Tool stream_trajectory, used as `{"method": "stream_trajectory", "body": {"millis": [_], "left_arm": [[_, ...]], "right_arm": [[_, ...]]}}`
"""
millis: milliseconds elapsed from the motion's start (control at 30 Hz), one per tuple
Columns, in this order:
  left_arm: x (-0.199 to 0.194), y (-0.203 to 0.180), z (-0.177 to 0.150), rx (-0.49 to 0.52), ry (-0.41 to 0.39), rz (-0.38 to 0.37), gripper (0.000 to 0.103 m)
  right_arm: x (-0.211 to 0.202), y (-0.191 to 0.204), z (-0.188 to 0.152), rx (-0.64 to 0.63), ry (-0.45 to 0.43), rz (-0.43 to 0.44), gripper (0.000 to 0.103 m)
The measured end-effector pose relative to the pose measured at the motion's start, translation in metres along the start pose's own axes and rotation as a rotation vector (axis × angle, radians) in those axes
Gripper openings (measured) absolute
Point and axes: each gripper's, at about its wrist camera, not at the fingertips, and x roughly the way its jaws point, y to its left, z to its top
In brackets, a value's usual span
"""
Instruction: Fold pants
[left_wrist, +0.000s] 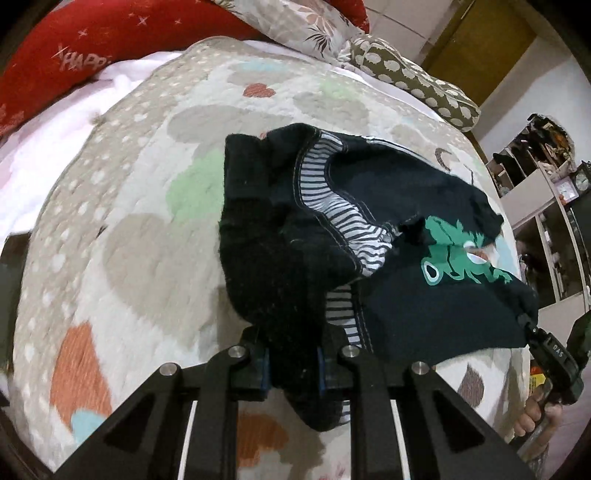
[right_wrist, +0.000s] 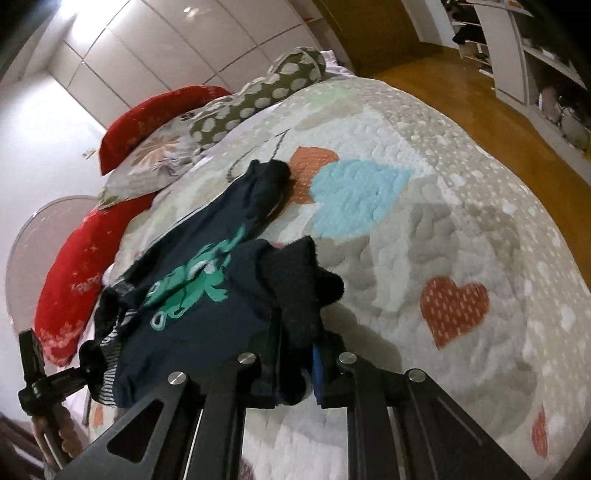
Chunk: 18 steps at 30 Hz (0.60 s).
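Small dark navy pants (left_wrist: 406, 306) with a green frog print and a black-and-white striped lining lie bunched on the quilted bed (left_wrist: 129, 258). My left gripper (left_wrist: 294, 363) is shut on a black end of the fabric, which hangs down between its blue pads. At the far right of the left wrist view, my right gripper (left_wrist: 526, 323) pinches the other end. In the right wrist view, the right gripper (right_wrist: 295, 365) is shut on a thick black fold of the pants (right_wrist: 207, 317). The left gripper (right_wrist: 86, 374) grips the striped end at lower left. The cloth sags between the two.
The quilt (right_wrist: 443, 221) carries orange, blue and green hearts. Red pillows (left_wrist: 110, 33), a floral pillow (left_wrist: 314, 22) and a green dotted cushion (left_wrist: 413, 77) lie along the head of the bed. Shelves (left_wrist: 535, 177) and a wooden floor (right_wrist: 480, 122) lie past the bed's edge. A hand (left_wrist: 535, 417) holds the right gripper.
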Motion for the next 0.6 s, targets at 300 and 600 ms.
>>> {"method": "stream_trajectory", "body": {"millis": [300,600], "left_arm": [[-0.037,0.045,-0.070,-0.107,0.002,-0.072,0.017],[-0.042,0.070,-0.110,-0.173,-0.058,0.066,0.051]], "right_arm": [[-0.045,-0.001,-0.054,0.012,0.041,0.102,0.013],[-0.080,-0.015,-0.095,0.009,-0.018,-0.001,0.033]]}}
